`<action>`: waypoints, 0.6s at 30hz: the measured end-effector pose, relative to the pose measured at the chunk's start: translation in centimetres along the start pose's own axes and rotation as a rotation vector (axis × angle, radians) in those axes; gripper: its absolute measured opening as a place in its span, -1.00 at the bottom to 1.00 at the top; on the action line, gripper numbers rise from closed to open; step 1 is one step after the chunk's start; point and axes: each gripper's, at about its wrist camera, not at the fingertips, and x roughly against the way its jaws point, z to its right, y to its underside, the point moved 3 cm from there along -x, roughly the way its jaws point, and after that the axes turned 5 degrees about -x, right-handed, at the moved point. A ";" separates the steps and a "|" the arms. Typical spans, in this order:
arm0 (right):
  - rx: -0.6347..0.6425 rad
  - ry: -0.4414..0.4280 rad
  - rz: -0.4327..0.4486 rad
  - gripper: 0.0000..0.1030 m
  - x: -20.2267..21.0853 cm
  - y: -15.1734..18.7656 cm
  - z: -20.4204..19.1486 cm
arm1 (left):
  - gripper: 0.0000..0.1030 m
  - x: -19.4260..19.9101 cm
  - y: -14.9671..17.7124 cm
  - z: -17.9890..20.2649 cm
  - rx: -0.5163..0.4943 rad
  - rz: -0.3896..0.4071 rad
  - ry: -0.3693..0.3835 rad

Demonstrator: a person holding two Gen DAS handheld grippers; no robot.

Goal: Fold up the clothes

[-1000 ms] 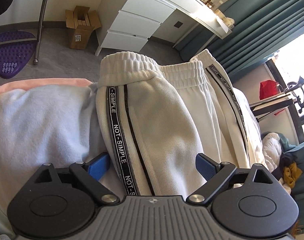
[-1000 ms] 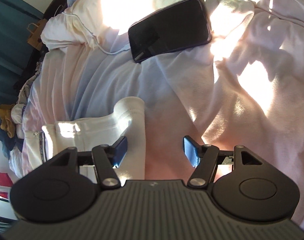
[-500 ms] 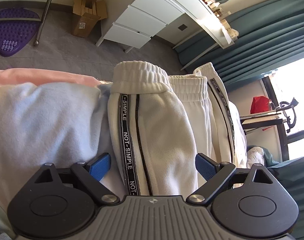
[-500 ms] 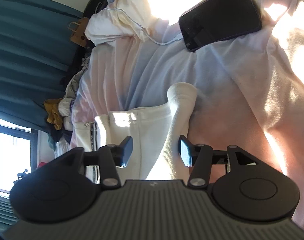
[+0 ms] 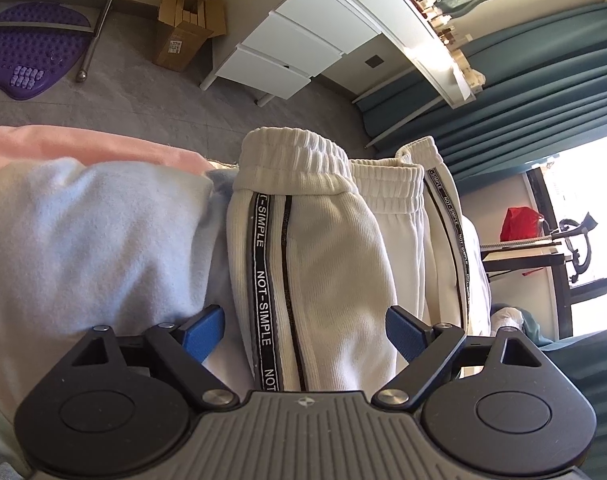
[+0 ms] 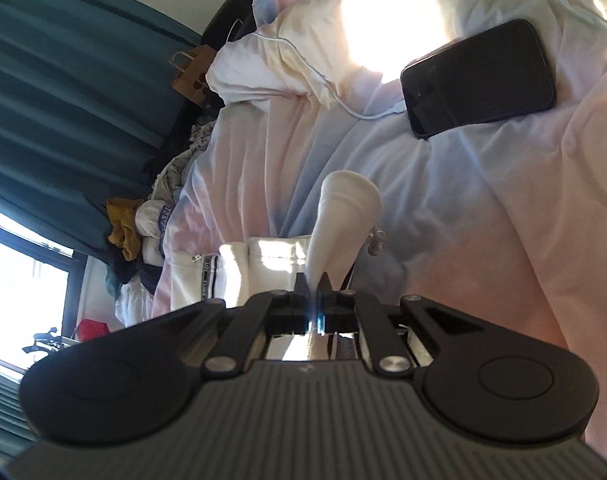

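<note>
White track pants [image 5: 323, 264] with a black "NOT-SIMPLE" side stripe lie on the bed, cuffs pointing away toward the floor. My left gripper [image 5: 305, 330] is open, its blue fingers on either side of the near pant leg. In the right wrist view my right gripper [image 6: 313, 286] is shut on a white ribbed edge of the pants [image 6: 345, 216], which rises as a pinched fold beyond the jaws. More of the pants [image 6: 207, 276] lies to the left of it.
A pale pink and blue blanket [image 5: 75, 240] covers the bed [image 6: 483, 240]. A black phone [image 6: 479, 78] on a white cable lies ahead of the right gripper. A white drawer unit [image 5: 299, 52], a cardboard box [image 5: 187, 40] and teal curtains [image 5: 543, 92] stand beyond the bed edge.
My right gripper slid left over the white pant edge and closed on it. The left gripper stayed open and shifted slightly around the pant leg.
</note>
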 end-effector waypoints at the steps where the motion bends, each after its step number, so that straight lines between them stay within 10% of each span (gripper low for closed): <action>1: -0.005 0.015 -0.006 -0.87 -0.3 -0.1 0.2 | 0.45 -0.1 0.0 0.1 -0.005 0.001 0.000; 9: -0.048 0.090 -0.035 -0.87 -2.2 -0.1 1.4 | -0.17 -1.3 -0.2 0.6 -0.036 0.022 0.004; 18: 0.071 -0.041 -0.016 -0.87 -0.9 0.3 -1.7 | -0.74 -0.6 -0.3 2.3 -0.124 0.085 0.078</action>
